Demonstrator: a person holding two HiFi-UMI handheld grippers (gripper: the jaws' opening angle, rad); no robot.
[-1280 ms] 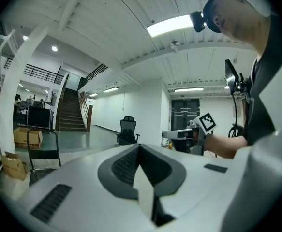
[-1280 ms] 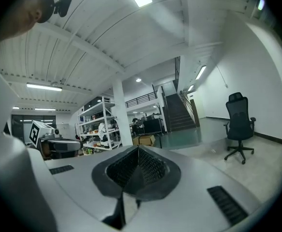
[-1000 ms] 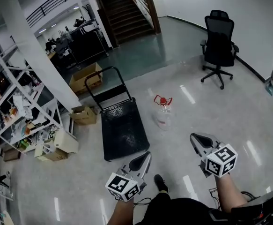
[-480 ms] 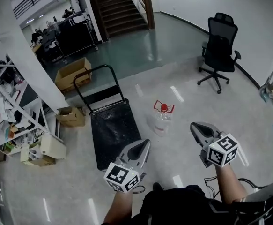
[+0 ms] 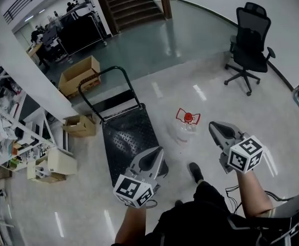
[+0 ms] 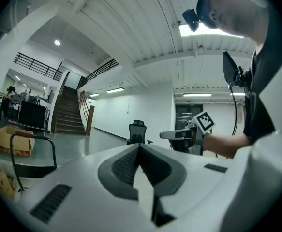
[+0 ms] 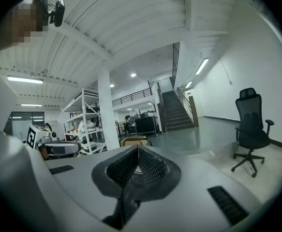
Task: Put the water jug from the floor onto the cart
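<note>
shelf (image 5: 5,122): far left, cluttered, small cartons at its foot
box (image 5: 79,74): open cardboard, on the floor (image 5: 216,91) behind the cart's handle
cart (image 5: 123,137): black flat deck, nothing on it, handle upright at the far end
left gripper (image 5: 156,154): jaws together, holds nothing, held level over the cart's near right corner
jug (image 5: 186,129): clear, red cap and handle, upright on the floor just right of the cart, not on the deck
right gripper (image 5: 214,126): jaws together, empty, tip near the jug's right side, no contact
chair (image 5: 253,35): black office chair, far right, well apart from the jug
</note>
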